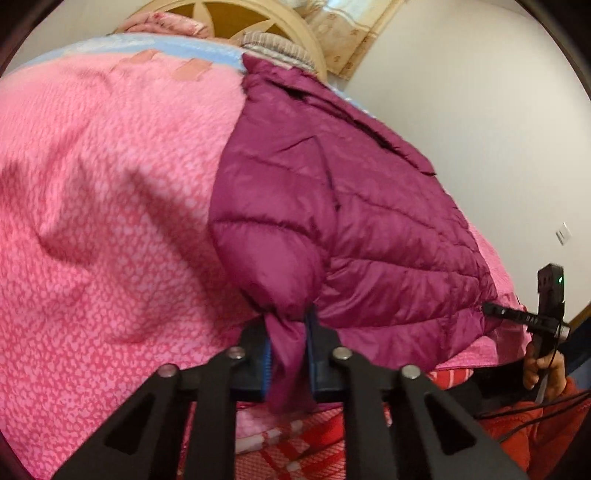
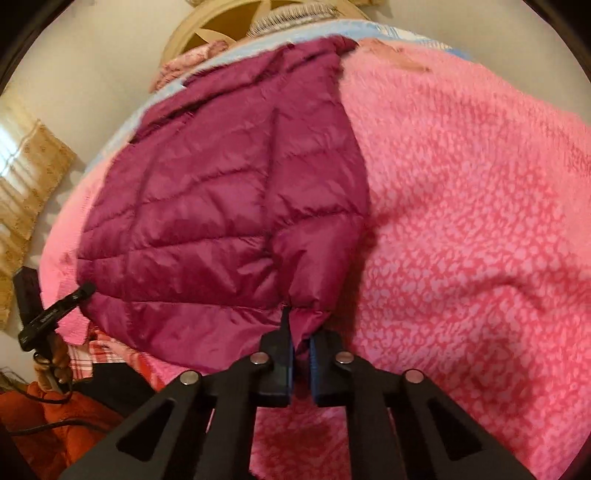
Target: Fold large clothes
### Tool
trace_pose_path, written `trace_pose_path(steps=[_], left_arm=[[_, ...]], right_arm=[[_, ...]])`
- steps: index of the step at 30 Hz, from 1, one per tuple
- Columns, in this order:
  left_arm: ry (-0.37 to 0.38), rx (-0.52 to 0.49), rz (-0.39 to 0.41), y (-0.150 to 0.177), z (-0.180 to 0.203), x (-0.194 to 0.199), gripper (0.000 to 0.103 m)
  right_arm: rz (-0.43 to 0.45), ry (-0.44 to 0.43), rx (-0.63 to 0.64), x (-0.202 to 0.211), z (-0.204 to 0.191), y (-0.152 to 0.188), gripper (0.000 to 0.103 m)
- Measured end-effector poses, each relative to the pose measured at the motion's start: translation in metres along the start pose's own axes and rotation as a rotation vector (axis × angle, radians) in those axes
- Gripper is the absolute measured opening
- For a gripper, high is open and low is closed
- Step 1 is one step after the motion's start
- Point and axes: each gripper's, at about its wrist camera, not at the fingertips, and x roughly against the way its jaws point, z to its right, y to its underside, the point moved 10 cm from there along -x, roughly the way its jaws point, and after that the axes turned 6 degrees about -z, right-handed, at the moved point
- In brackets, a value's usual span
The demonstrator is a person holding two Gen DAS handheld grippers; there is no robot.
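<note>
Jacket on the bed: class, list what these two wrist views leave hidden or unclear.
- Left wrist view: the jacket hem pinched in the left gripper runs behind the pads.
- Right wrist view: the fabric in the right gripper is hidden by the fingers.
- Both views: the jacket's underside is hidden against the pink blanket.
- Left view: the headboard is cut off by the top edge.

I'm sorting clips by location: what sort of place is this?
Most likely a bedroom: a pink blanket covers a bed with a cream headboard, and a curtain hangs by the wall.
</note>
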Motion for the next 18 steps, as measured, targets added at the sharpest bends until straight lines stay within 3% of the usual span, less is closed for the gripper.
trace_pose_path(steps=[3, 8, 14, 16, 18], left_arm=[[0.034, -0.044, 0.048, -0.008, 0.015, 0.018, 0.011], [0.179, -0.144, 0.208, -0.032, 0.056, 0.078, 0.009], [0.283, -0.271, 0.332, -0.043, 0.094, 0.141, 0.009], [0.291, -0.298, 0.361, -0.045, 0.100, 0.155, 0.010], [0.214, -0.320, 0.379, -0.052, 0.097, 0.159, 0.010]], right_arm=[[0.050, -0.012, 0.042, 0.022, -0.013, -0.004, 0.003], [0.149, -0.074, 0.068, 0.068, -0.032, -0.012, 0.002], [0.229, -0.144, 0.087, 0.116, -0.051, -0.014, 0.002], [0.242, -0.164, 0.087, 0.126, -0.051, -0.016, 0.002], [0.259, -0.185, 0.077, 0.137, -0.050, -0.018, 0.002]])
